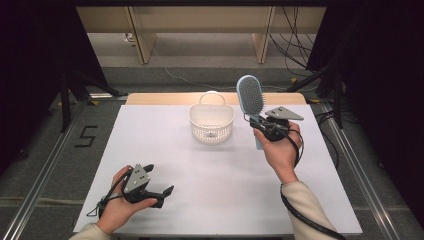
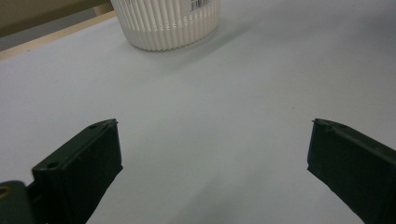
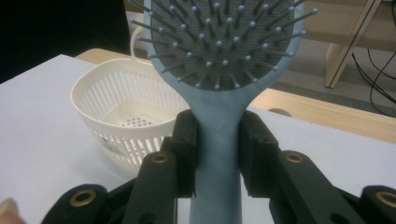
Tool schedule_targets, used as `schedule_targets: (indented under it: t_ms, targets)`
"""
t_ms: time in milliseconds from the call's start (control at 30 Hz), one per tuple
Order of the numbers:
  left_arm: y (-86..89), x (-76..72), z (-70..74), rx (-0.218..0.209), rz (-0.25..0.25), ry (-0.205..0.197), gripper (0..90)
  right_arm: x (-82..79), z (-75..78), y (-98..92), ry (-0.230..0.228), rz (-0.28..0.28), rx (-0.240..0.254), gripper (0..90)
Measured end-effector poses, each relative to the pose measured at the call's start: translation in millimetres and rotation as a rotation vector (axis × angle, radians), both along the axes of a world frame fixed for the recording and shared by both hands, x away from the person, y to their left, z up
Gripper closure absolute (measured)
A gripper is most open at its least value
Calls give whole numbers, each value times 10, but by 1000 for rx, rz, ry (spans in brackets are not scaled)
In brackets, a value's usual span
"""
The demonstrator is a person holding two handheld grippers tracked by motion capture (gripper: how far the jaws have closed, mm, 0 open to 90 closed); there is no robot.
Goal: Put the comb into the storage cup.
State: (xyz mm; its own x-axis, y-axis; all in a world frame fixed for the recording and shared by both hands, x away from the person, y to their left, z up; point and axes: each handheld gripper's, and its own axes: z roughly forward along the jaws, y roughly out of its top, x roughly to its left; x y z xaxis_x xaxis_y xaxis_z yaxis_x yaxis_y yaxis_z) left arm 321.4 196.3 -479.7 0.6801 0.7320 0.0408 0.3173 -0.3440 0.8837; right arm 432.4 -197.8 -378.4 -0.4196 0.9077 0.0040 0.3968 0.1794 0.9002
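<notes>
Hairbrush (image 1: pixel 250 95), pale blue — clamped by the handle in the right gripper (image 1: pixel 261 125), held upright above the table (image 1: pixel 165 155), just right of the white basket (image 1: pixel 212 121). Left gripper (image 1: pixel 161 181) rests near the table's front edge, jaws wide, nothing between. Step: carry to basket. Next move likely calls for shifting left over the rim, then lowering.

Blue hairbrush (image 3: pixel 219 135) clamped upright, white basket (image 3: pixel 122 112) behind

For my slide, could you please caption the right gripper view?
Right gripper clamps a blue hairbrush upright beside the white basket.
</notes>
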Motion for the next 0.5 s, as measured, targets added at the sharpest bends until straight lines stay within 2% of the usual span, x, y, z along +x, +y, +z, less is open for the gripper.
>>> schedule_targets:
  t_ms: [500]
  targets:
    - [0,-2,0,-2,2,1,23,33,10,85,-5,10,8,705]
